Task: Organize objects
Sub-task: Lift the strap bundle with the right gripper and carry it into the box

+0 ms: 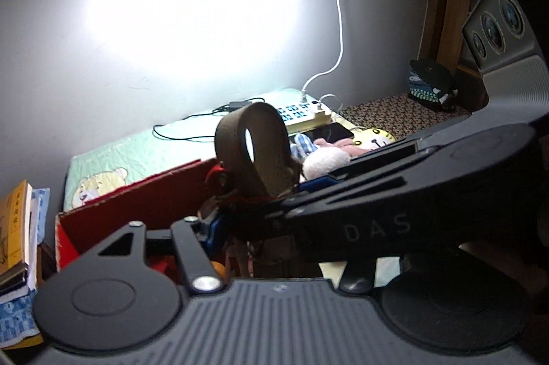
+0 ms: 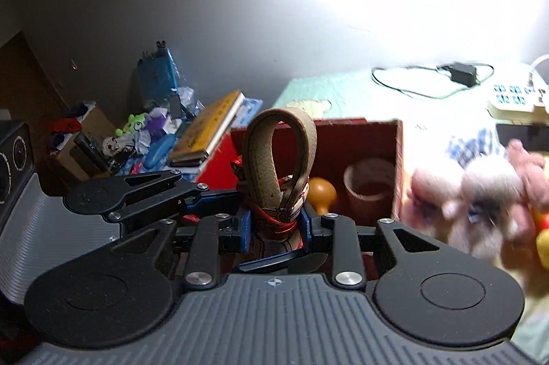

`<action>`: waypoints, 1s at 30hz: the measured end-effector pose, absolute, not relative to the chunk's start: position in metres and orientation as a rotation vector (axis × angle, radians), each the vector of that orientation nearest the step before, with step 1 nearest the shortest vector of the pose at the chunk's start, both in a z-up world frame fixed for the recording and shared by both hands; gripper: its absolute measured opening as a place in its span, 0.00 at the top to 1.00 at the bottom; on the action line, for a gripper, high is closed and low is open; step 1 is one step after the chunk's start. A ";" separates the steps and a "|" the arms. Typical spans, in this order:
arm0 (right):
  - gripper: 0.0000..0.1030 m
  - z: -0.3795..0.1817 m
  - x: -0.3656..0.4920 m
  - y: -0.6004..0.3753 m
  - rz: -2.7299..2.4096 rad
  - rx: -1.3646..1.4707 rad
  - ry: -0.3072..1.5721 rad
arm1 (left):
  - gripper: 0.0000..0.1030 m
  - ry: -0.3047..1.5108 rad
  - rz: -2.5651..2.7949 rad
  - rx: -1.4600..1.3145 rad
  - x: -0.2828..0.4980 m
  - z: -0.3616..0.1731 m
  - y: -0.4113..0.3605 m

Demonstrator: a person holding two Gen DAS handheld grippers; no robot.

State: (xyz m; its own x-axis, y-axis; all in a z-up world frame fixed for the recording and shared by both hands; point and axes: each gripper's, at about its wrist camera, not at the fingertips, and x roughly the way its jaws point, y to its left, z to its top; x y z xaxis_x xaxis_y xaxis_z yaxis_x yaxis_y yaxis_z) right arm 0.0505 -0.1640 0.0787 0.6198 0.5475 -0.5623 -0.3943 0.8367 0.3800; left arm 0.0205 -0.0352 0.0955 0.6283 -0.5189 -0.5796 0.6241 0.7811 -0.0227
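Leather-looped doll (image 2: 279, 193) between two tools (image 2: 274, 224) (image 1: 219, 210), both clamped on it.

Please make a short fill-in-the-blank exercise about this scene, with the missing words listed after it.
1. The right gripper is shut on a patterned item with a tan ____-shaped strap.
2. Behind the strap stands an open cardboard box whose inside is ____ in colour.
3. Inside the box, a pale cup stands beside an ____ rounded object.
4. A black cable lies on the pale ____ cloth.

Missing words: loop; red; orange; green
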 end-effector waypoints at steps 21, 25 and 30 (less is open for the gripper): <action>0.71 0.002 0.179 -0.077 0.643 0.197 1.019 | 0.50 0.899 -0.501 0.010 0.139 0.016 0.054; 0.71 -0.016 0.198 -0.069 0.638 0.170 1.121 | 0.50 0.974 -0.493 -0.025 0.156 -0.005 0.056; 0.71 -0.035 0.211 -0.066 0.642 0.159 1.216 | 0.50 1.042 -0.474 -0.016 0.165 -0.020 0.051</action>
State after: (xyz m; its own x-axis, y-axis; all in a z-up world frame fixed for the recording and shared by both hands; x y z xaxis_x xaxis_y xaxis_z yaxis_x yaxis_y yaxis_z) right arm 0.2107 -0.0664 -0.0354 0.1959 0.5380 -0.8199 -0.3732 0.8141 0.4450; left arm 0.1647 0.0507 -0.0202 0.4134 -0.3851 -0.8251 0.3697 0.8991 -0.2344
